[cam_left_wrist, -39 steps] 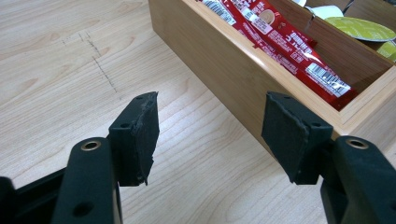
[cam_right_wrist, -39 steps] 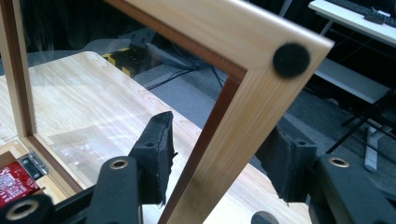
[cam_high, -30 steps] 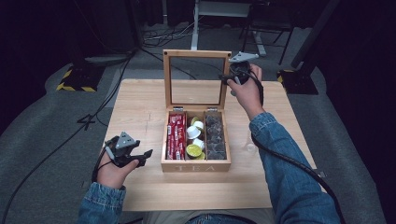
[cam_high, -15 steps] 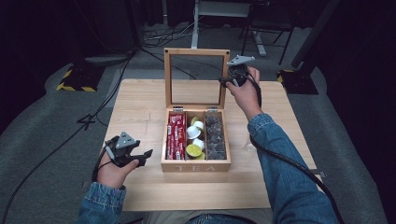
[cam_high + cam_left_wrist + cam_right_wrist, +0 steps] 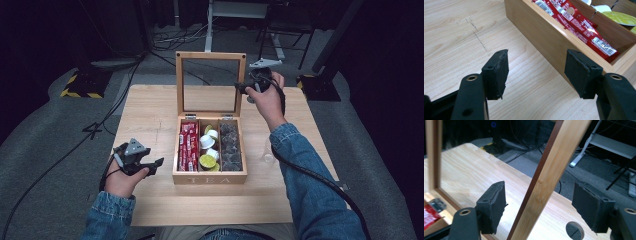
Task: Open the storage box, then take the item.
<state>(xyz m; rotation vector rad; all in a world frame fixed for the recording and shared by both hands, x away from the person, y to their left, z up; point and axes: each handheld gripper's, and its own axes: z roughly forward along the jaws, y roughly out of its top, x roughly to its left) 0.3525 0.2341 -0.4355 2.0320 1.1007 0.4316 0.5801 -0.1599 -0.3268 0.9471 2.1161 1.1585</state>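
Right claw opening astride upright lid.

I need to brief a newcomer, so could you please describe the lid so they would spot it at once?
On the wooden table stands a tea box. Its lid stands upright at the far edge: an empty-looking wooden frame you see through, unlike the filled compartments below.

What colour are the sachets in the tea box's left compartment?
Red, with white barcode patches; the sachets show best in the left gripper view.
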